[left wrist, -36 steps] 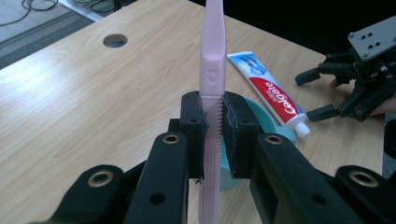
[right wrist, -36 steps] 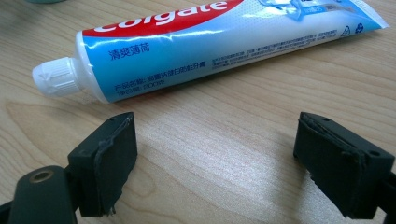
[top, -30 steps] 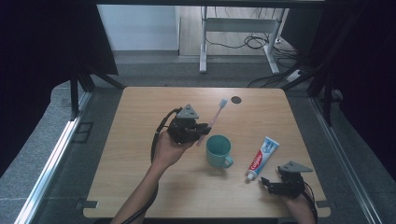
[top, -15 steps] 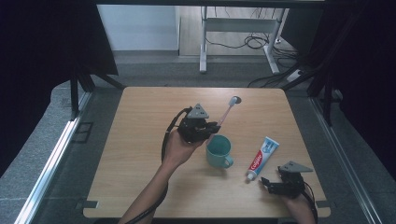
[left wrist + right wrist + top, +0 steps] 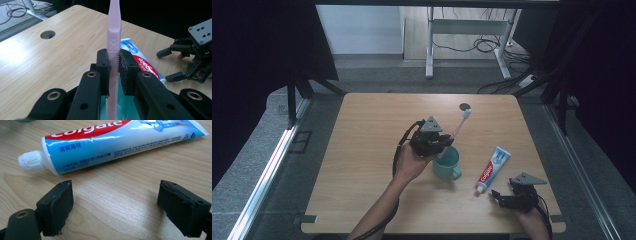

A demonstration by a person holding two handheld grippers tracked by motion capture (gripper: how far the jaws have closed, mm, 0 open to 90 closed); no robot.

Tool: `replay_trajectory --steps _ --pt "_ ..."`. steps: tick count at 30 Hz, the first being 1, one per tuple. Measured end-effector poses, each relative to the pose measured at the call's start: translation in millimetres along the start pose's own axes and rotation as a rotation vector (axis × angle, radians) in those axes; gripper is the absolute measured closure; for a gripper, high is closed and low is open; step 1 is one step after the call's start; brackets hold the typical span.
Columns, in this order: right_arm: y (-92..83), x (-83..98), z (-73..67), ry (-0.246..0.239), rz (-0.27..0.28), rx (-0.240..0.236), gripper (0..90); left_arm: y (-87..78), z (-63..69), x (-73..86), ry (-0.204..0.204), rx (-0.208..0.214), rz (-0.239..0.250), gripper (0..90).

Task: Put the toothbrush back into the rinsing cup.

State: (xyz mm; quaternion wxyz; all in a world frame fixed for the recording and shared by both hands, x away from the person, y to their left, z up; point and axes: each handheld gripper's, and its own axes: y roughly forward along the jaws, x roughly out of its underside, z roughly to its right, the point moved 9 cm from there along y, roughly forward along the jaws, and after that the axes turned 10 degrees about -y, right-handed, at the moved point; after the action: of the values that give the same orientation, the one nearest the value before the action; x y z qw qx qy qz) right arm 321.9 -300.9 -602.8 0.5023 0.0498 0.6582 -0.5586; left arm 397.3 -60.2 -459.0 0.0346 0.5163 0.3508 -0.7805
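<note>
pink ribbed-handle toothbrush (image 5: pixel 114 37) pinched in left gripper (image 5: pixel 430 140), now over teal mug (image 5: pixel 447 163), table centre | glossy toothpaste tube (image 5: pixel 117 143) at mug's 3 o'clock | right gripper (image 5: pixel 122 203) spread, resting at 5 o'clock | pale woodgrain table (image 5: pixel 362 150), round hole (image 5: pixel 465 106) at 12; cables on floor

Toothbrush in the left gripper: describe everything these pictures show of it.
The toothbrush is pale pink, plastic-looking, with a small embossed mark and ribbed edges on its handle. The left gripper has its jaws shut on that handle. It stands tilted, bristle head up and away from the person, lower end dipping into the teal mug.
</note>
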Motion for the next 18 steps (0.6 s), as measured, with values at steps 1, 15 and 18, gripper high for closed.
replay_trajectory --steps 1,15,18 --pt "0.0 0.0 0.0 0.000 0.000 0.000 13.1 0.0 0.0 0.0 0.000 0.000 0.000 79.3" --pt "-0.1 0.0 -0.3 0.001 0.000 -0.001 13.1 13.1 -1.6 21.4 -0.013 0.001 -0.022 79.3" --pt "0.0 0.0 -0.2 0.001 -0.001 0.000 13.1 15.3 -2.0 25.6 -0.014 0.001 -0.030 79.3"
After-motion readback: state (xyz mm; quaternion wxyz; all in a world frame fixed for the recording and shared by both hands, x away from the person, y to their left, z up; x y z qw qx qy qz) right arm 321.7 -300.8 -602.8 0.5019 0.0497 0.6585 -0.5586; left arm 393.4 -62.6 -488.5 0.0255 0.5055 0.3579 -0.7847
